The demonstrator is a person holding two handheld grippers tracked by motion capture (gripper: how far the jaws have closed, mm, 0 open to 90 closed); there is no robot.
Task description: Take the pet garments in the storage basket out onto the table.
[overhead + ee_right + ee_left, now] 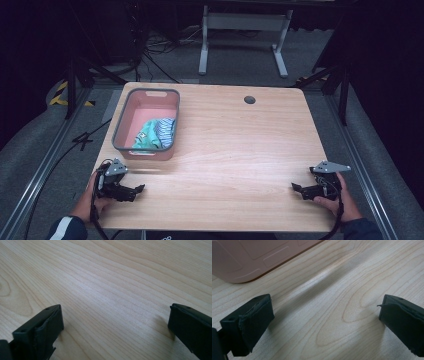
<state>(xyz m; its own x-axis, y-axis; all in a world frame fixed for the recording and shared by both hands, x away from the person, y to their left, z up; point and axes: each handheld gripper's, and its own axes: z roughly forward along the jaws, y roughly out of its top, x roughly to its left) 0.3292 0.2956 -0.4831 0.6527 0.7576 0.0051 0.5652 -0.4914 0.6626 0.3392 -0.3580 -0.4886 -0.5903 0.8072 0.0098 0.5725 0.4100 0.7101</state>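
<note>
Both claws, your left claw (141,188) and right claw (295,187), rest spread and empty on the tabletop (240,150); soft, light clothes (155,134) lie in the pink basket (131,112) just beyond the left claw, so pinch a raised fold.

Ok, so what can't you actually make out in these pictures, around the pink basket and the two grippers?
- Folded teal and striped cloth in the pink plastic basket with a grey rim, high view: too small to tell what garment or how many pieces; the near wall hides its lower part.
- Basket, left gripper view: cut off by the top edge, contents hidden.
- Left gripper and right gripper, high view: jaws too small and dark; both gripper views show them standing wide over the bare wooden table.
</note>
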